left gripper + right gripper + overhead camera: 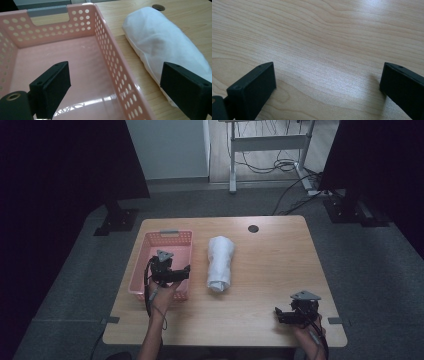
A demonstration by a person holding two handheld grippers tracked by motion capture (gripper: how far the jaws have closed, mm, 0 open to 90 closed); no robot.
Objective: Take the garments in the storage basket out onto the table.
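basket [167, 251]: pink, dotted holes | towel roll [220, 262]: white | table [270, 270]: pale woodgrain | claws: black

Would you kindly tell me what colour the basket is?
The basket is pink, with round holes in its walls; the left gripper view shows it best.
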